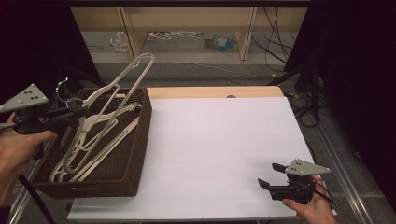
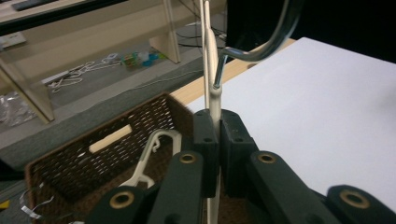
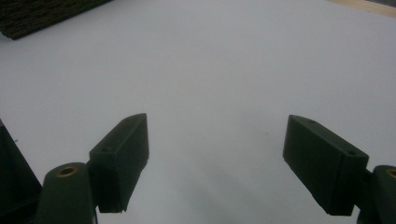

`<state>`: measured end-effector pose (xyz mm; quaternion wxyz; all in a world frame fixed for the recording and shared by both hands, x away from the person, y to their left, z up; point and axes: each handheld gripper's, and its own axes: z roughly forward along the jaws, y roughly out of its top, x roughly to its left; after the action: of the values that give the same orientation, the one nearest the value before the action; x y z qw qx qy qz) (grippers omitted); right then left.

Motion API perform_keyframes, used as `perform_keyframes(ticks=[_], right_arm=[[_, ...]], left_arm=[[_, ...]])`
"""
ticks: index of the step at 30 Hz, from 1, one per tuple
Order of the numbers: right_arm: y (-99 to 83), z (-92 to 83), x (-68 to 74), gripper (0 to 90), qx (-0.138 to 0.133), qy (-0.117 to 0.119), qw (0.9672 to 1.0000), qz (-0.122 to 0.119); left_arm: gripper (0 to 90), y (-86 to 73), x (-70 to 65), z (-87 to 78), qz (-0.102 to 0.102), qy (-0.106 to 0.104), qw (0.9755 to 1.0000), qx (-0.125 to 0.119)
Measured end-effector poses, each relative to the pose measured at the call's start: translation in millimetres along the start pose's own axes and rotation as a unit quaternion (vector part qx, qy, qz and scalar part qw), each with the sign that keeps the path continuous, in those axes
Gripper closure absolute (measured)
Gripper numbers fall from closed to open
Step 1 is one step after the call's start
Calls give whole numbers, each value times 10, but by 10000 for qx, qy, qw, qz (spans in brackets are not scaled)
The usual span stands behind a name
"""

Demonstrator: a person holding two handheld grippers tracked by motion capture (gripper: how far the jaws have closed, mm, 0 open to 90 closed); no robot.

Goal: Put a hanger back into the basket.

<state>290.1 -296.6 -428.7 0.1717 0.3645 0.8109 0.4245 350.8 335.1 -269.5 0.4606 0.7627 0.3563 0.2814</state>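
Observation:
My left gripper is over the left side of a brown wicker basket, shut on the neck of a white hanger. That hanger slants up and to the right, above the basket's far rim. In the left gripper view the jaws pinch the white hanger just below its metal hook. Several more white hangers lie inside the basket. My right gripper rests near the front right corner of the white tabletop, open, with nothing between its fingers.
The basket takes up the table's left side. A strip of bare wood runs along the far edge. Beyond the table are wooden shelf legs, cables and clutter on the floor. Dark curtains hang on both sides.

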Motion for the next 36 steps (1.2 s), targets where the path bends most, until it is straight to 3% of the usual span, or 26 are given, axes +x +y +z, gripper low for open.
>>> perform_keyframes(ticks=[7,14,19,26,27,30,33,34,35,36], right_arm=[[6,-2,7,236,42,0,10000,-55],[-3,13,6,236,18,38,10000,-10],[-12,24,3,237,71,38,9999,-72],[-7,17,9,238,40,67,10000,-21],[-7,17,9,238,40,69,10000,-22],[-7,19,9,238,39,72,10000,-23],[-12,29,-1,238,46,79,9999,-86],[-14,29,-2,238,42,70,9999,-86],[-14,28,-4,238,44,77,9999,-91],[-14,27,-4,238,39,77,9999,-95]], left_arm=[[859,-170,152,74,52,136,9998,149],[860,-389,227,202,-28,161,9989,428],[859,-558,263,285,-165,186,9976,649],[859,-758,324,390,-200,191,9954,921],[859,-780,324,407,-310,179,9956,870],[859,-806,347,446,-381,168,9957,825],[858,-802,366,517,-248,130,9948,976],[858,-809,359,549,-311,148,9954,889],[858,-800,380,539,-214,153,9946,1001],[858,-802,395,532,-279,153,9945,993]])
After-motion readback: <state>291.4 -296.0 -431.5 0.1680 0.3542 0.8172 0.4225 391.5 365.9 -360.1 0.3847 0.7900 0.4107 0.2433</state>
